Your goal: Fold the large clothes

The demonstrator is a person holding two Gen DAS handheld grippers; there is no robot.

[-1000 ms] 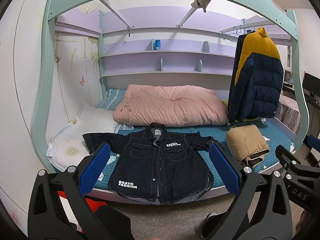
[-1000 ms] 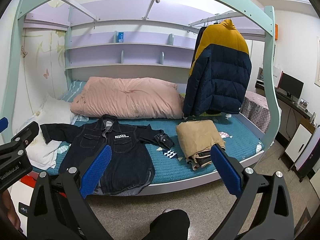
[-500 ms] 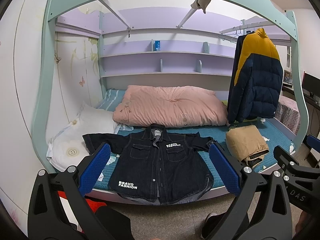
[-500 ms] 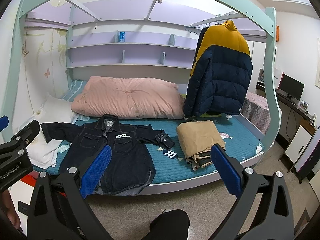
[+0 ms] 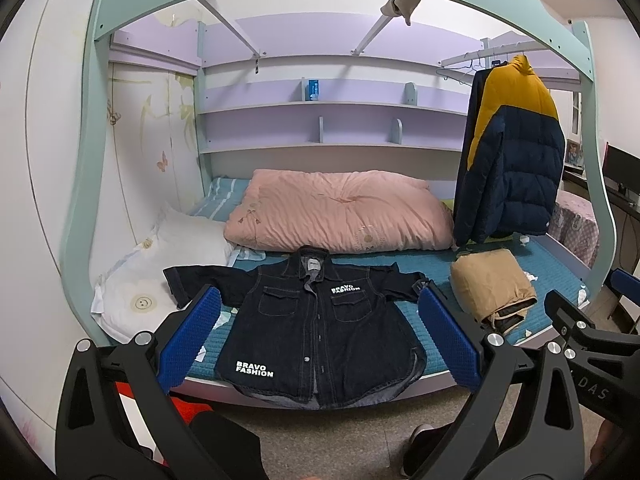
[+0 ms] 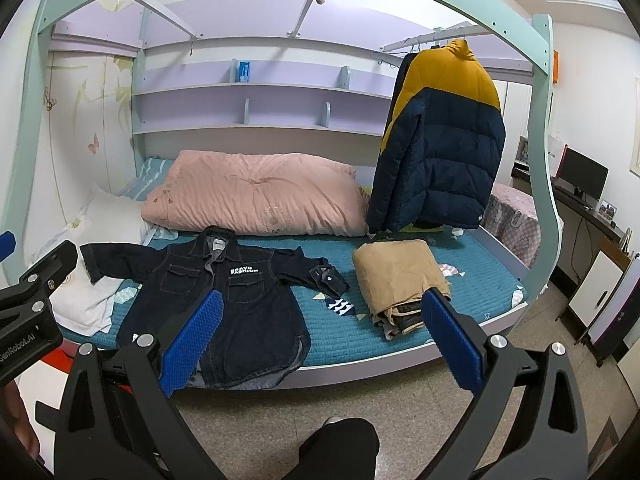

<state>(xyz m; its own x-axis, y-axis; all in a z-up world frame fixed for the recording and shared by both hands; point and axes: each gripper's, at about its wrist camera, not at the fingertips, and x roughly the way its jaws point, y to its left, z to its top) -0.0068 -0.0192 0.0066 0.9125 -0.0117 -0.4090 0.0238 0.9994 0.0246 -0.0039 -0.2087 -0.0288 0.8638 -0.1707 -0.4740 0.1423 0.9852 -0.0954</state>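
Dark denim button-front jacket (image 5: 320, 328) with white "BRAVO FASHION" lettering lies spread face-up, unfolded, on the teal quilted mattress (image 6: 472, 280) of the mint-framed bunk bed (image 5: 80, 184). Its hem hangs over the mattress's front edge; collar points toward the back wall. One sleeve reaches onto the white pillow (image 5: 160, 264) at the head end of the mattress; the other sleeve is bent, cuff resting on the mattress toward the foot end.

Folded tan garment (image 6: 400, 276) sits on the mattress beside that cuff, apart from the jacket; darker layers show under it, too small to identify. Pink rumpled duvet (image 5: 340, 216) lies behind the jacket along the back of the mattress. Navy-and-mustard puffer coat (image 6: 440, 140) hangs above the mattress's foot end, its lower edge hiding part of the bedding.

Left gripper (image 5: 320, 340): blue-padded jaws spread wide, empty, held short of the mattress edge. Right gripper (image 6: 320, 336): likewise wide, empty. Neither touches the jacket. Each gripper's body is cut off at the frame bottom; the pads mask parts of the jacket's sleeves and hem.
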